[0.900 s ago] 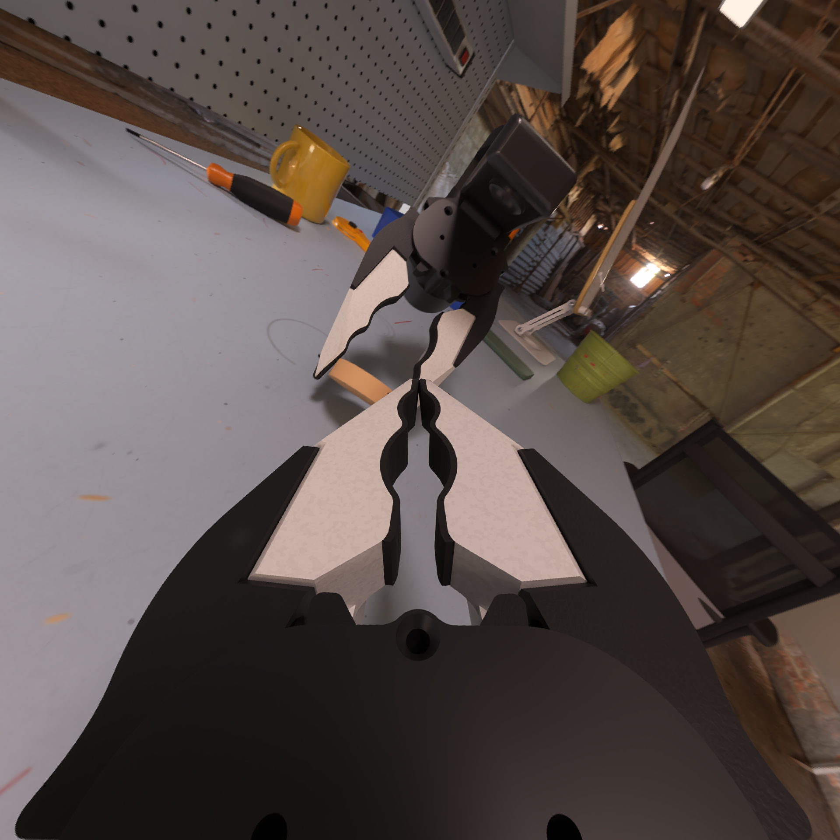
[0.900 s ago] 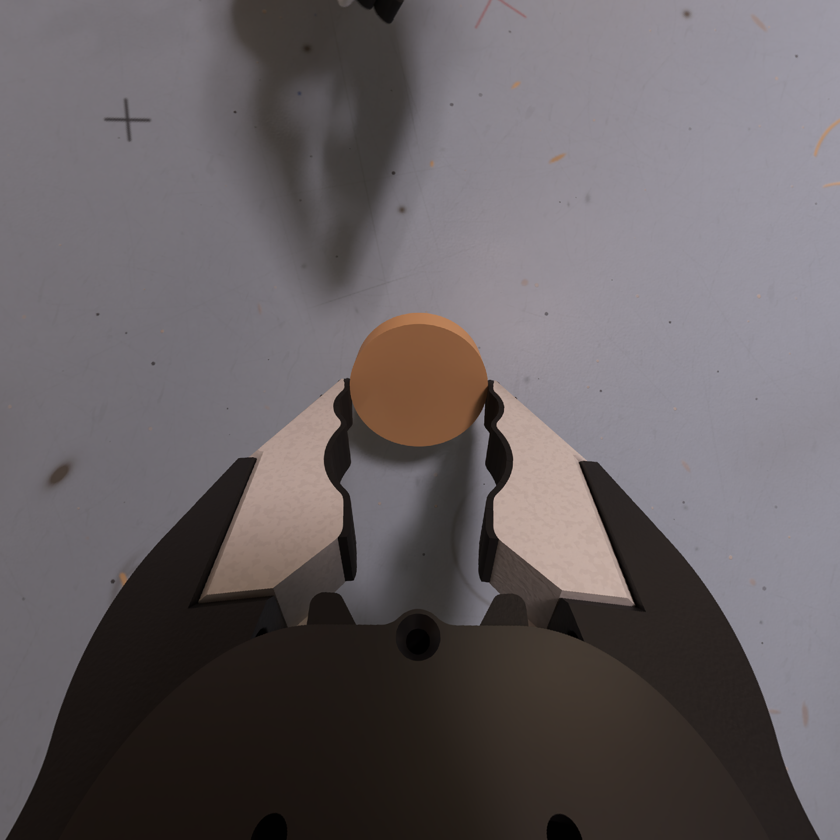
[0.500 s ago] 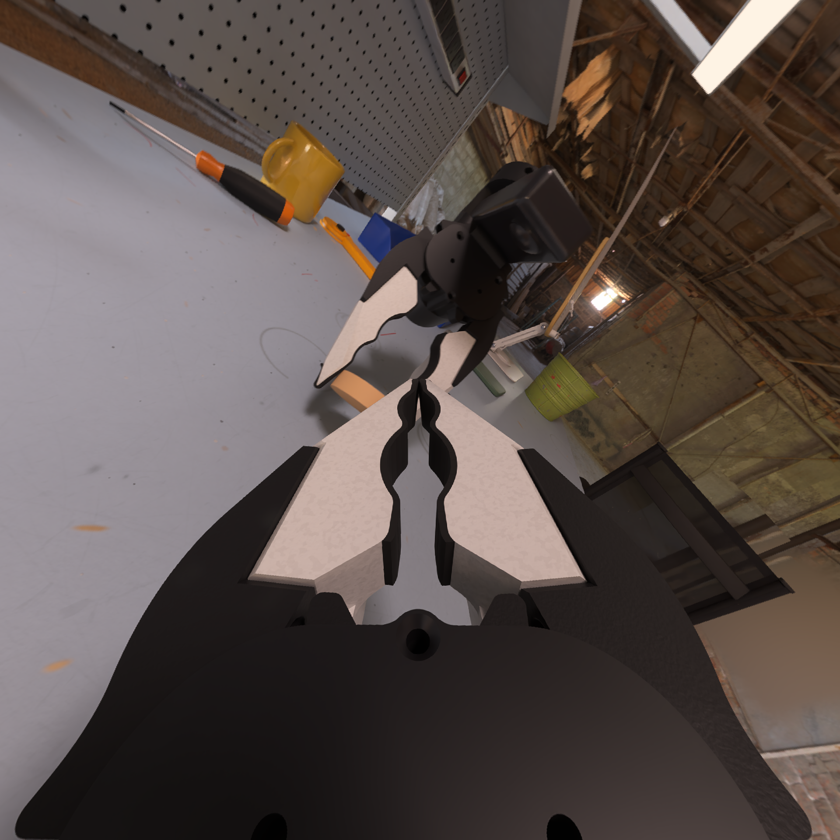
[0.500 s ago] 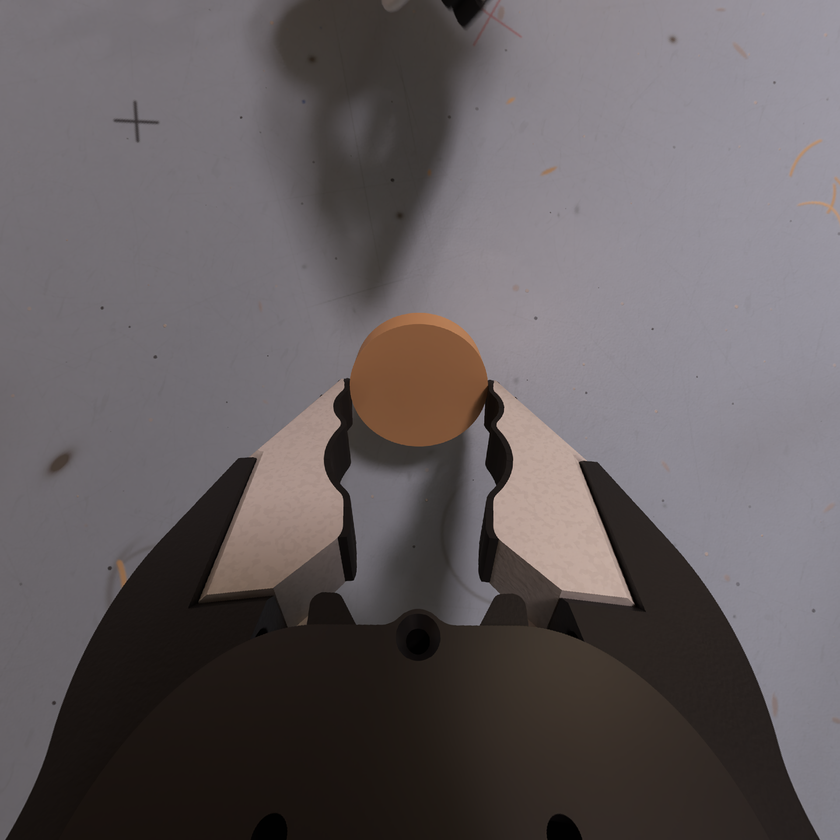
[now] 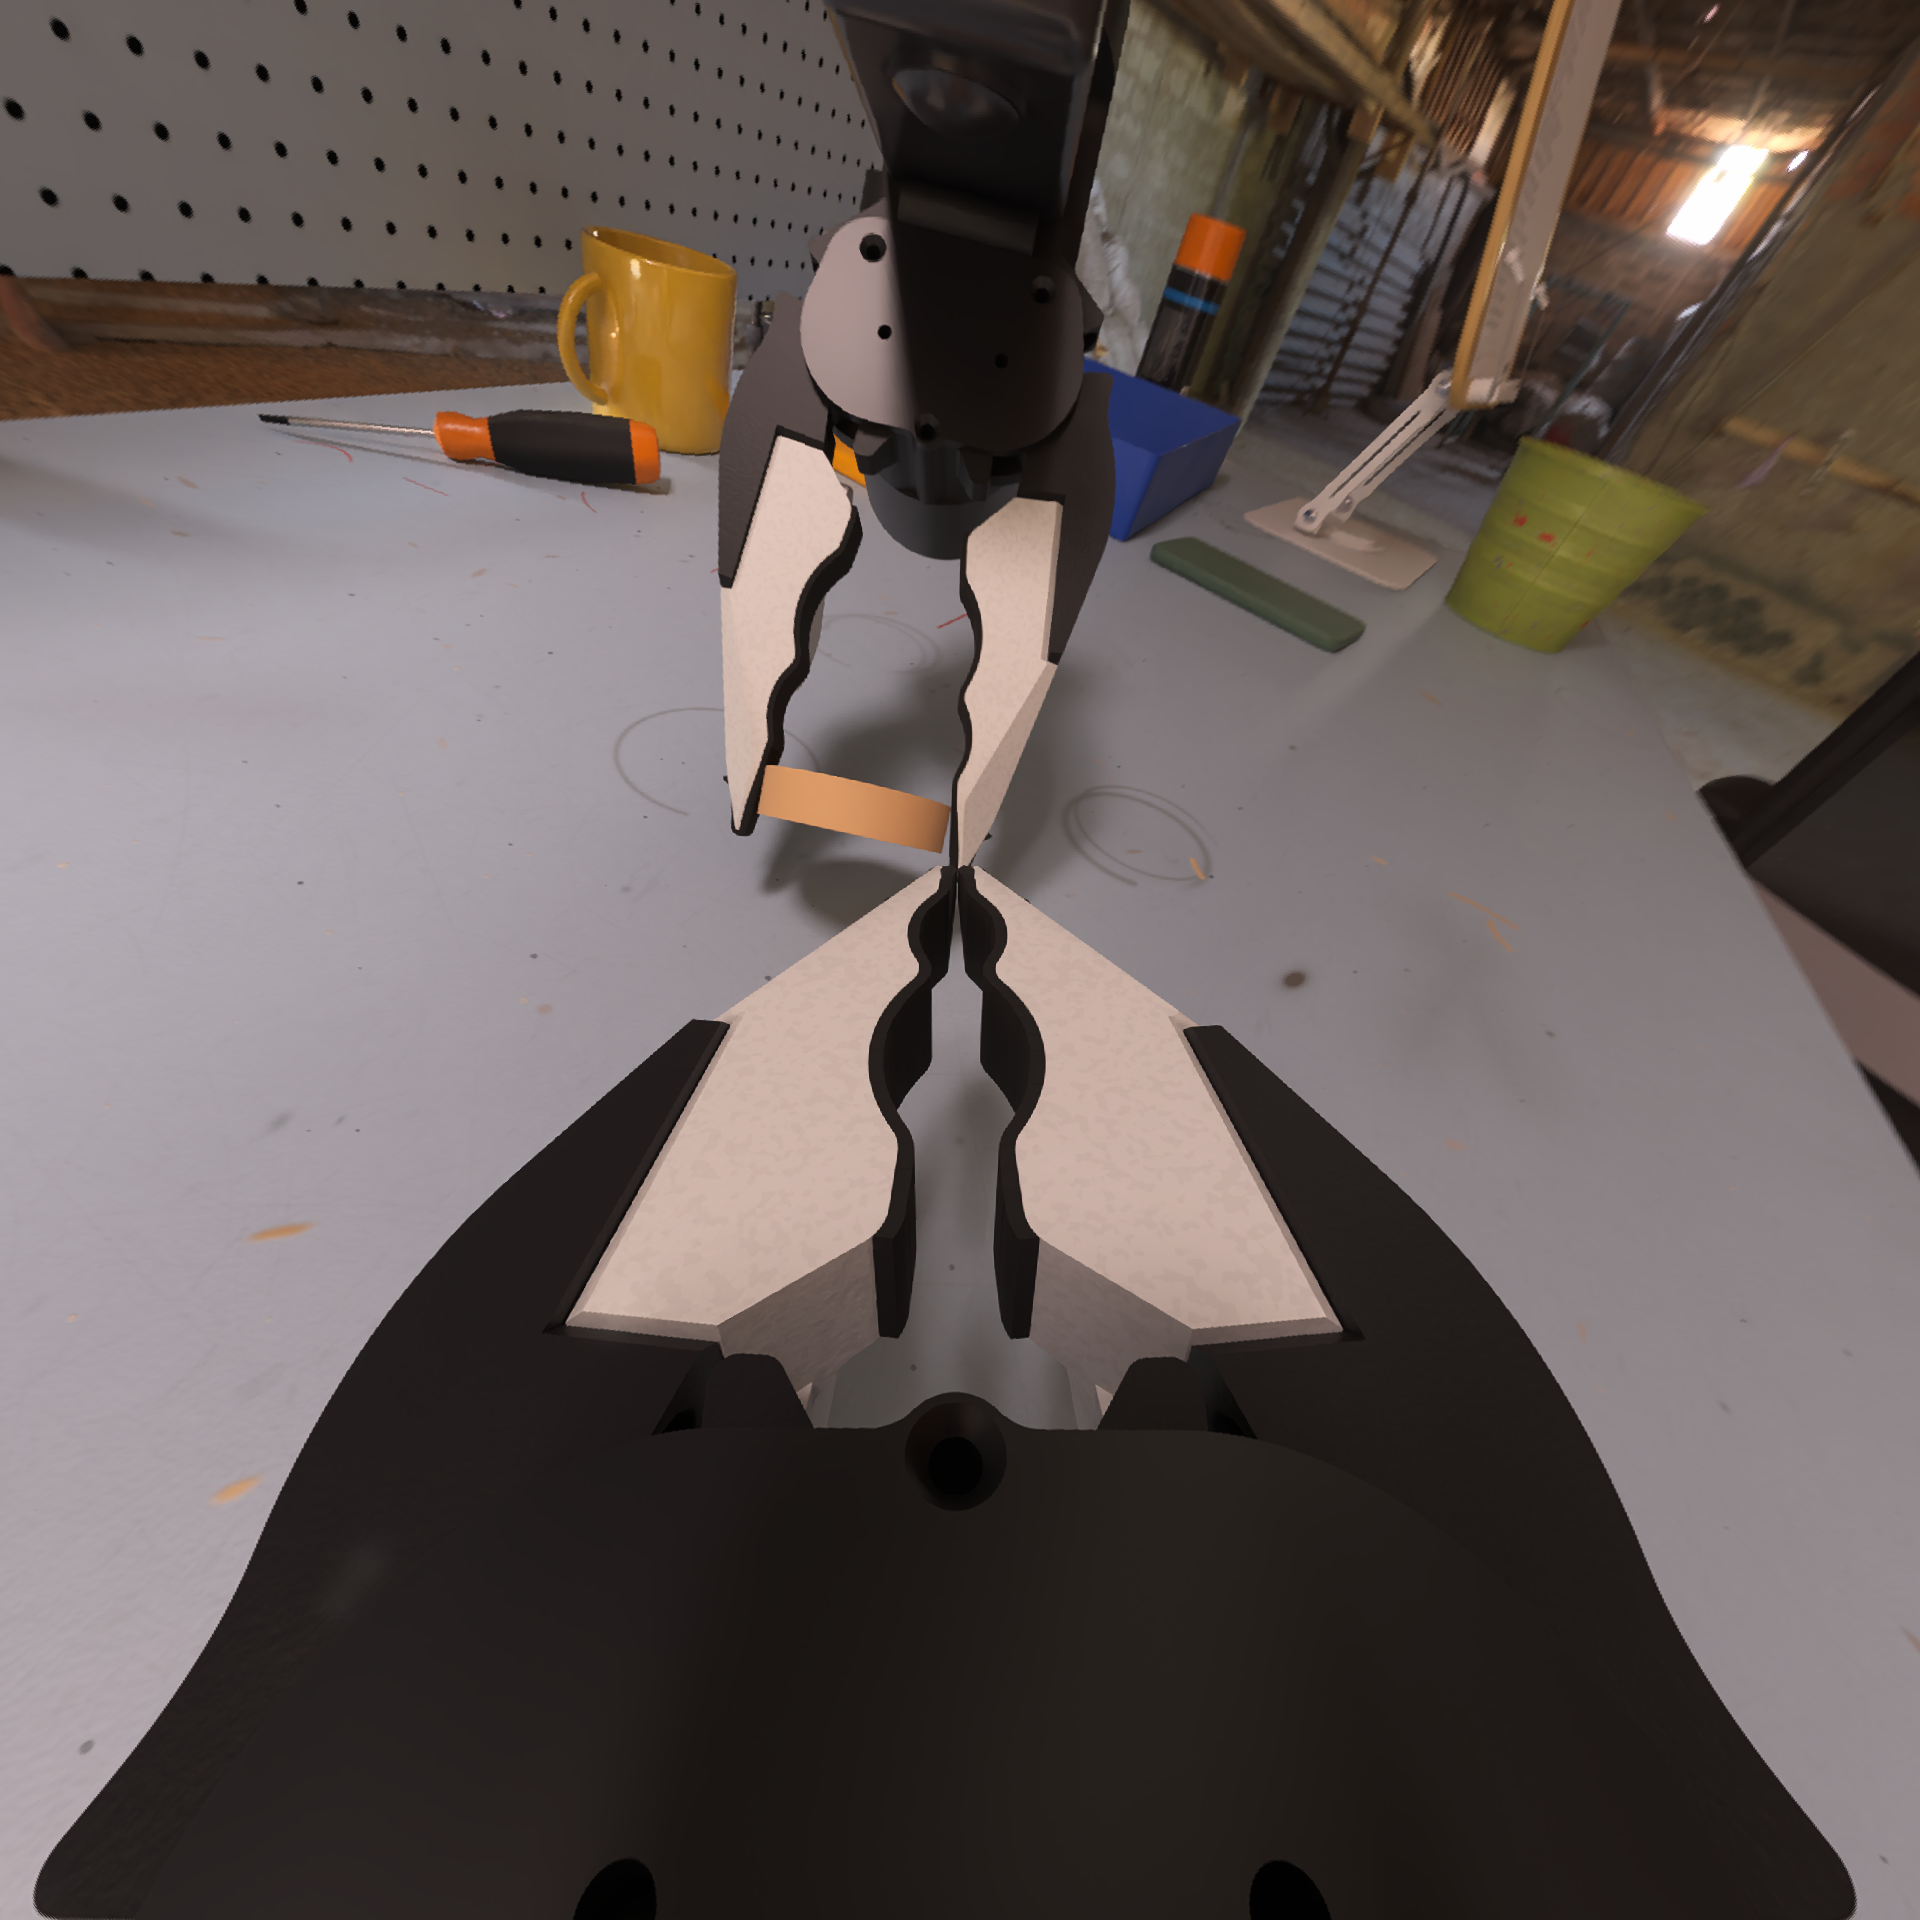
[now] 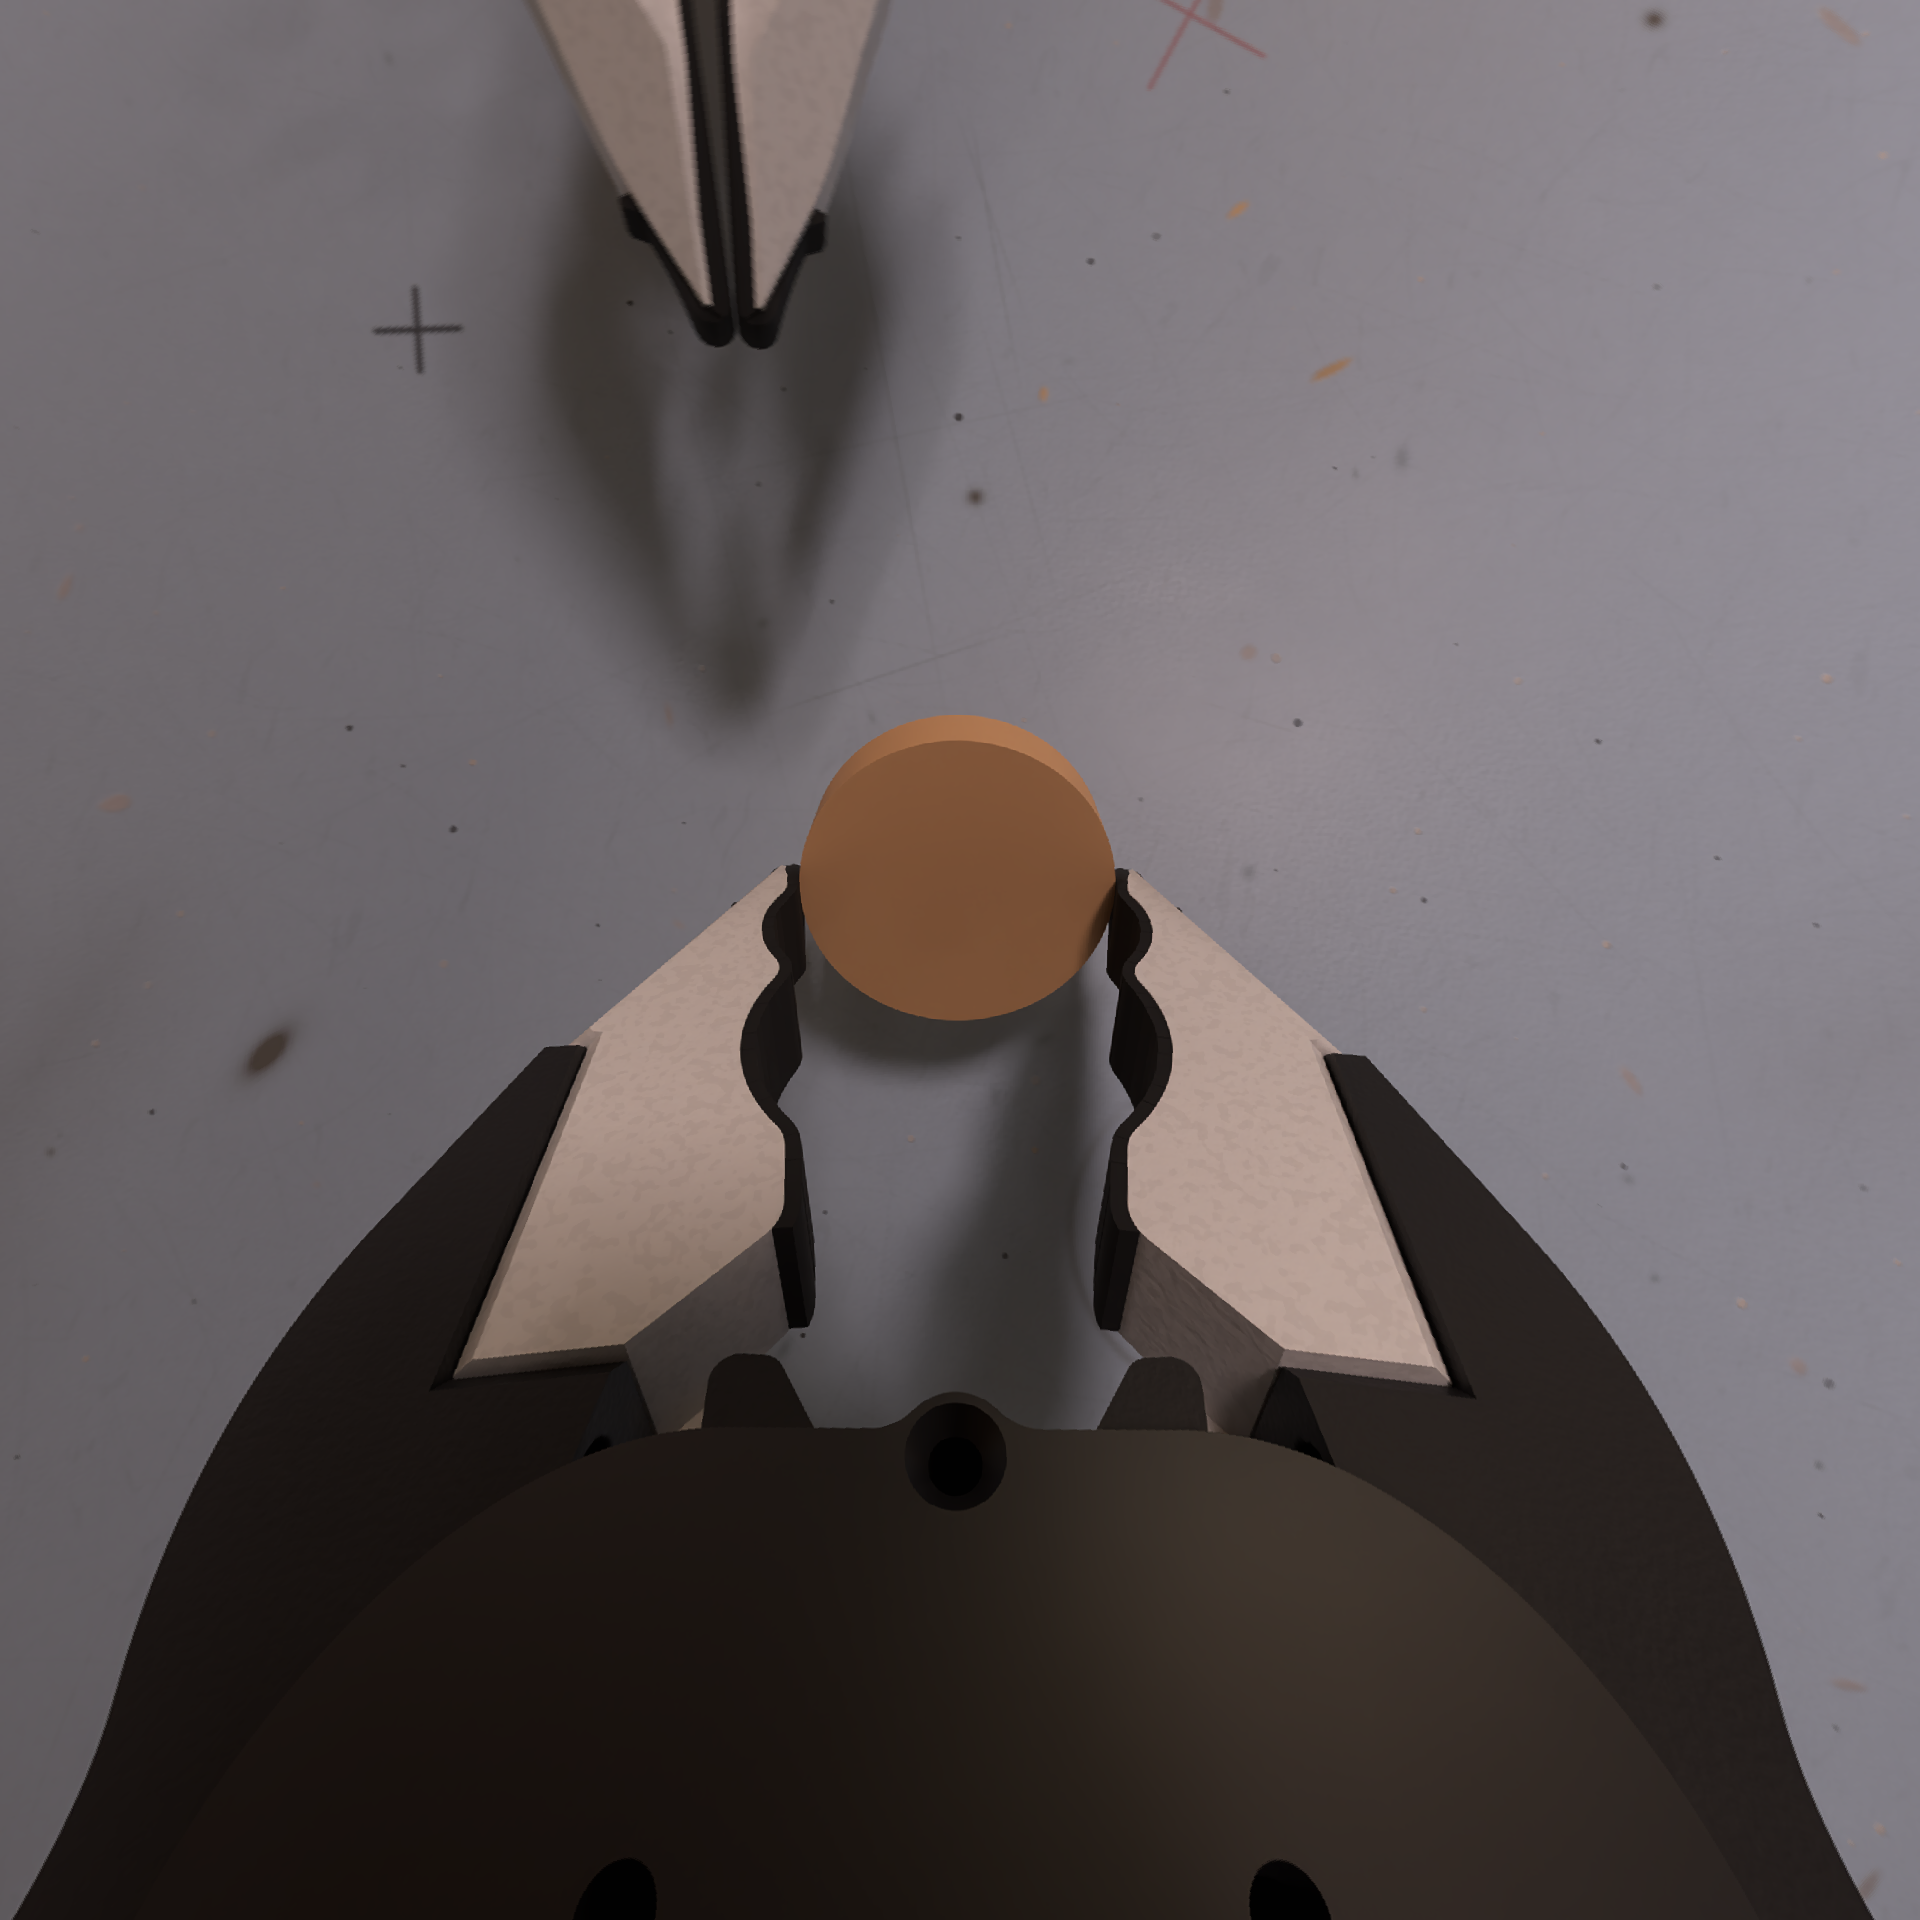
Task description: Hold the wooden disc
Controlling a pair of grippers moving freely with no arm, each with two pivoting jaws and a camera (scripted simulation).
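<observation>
Wooden disc (image 6: 956,868) sits pinched edge-on at the right gripper (image 6: 956,904) tips, lifted clear of the grey bench (image 5: 312,831); left gripper (image 5: 954,881), jaws closed and empty, points at it from just beside.

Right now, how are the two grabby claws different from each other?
The right gripper has its fingers spread and pinches the wooden disc by its rim; the left gripper has its fingers pressed together and holds nothing. The right gripper points down at the grey table, with the disc lifted above its shadow; the left gripper lies low and points along the table. Both share white fingers with wavy black pads on black bodies.
</observation>
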